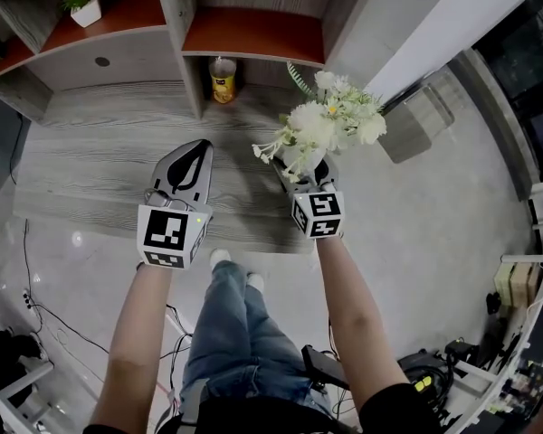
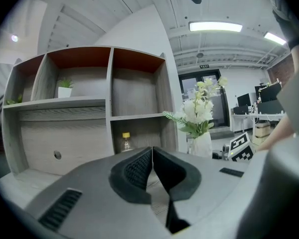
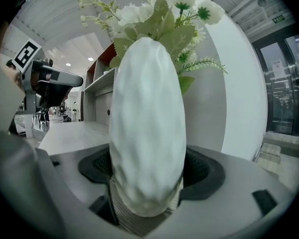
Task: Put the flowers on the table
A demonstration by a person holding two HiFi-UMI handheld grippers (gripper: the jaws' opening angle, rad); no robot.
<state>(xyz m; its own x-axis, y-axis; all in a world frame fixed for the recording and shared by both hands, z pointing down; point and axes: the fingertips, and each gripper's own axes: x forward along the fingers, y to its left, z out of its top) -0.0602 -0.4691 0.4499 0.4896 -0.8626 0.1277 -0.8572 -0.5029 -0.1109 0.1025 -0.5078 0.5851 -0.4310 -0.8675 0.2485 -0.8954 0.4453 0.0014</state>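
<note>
A bunch of white flowers with green leaves [image 1: 330, 120] stands in a white vase [image 1: 300, 159]. My right gripper [image 1: 304, 165] is shut on the vase's body, holding it upright over the right part of the grey wood-grain table [image 1: 109, 143]. In the right gripper view the vase [image 3: 147, 123] fills the space between the jaws, with the flowers [image 3: 154, 14] above. I cannot tell whether the vase's base touches the table. My left gripper [image 1: 190, 156] hovers over the table to the vase's left, shut and holding nothing; its jaws meet in the left gripper view [image 2: 152, 156], where the flowers [image 2: 199, 108] show to the right.
A grey shelf unit with red-brown compartments [image 1: 253, 30] stands at the table's back. A yellow-capped bottle [image 1: 223, 80] sits in its lower opening, and a small potted plant [image 1: 83, 7] on an upper shelf. A white wall corner [image 1: 407, 25] rises to the right. Cables lie on the floor [image 1: 45, 319].
</note>
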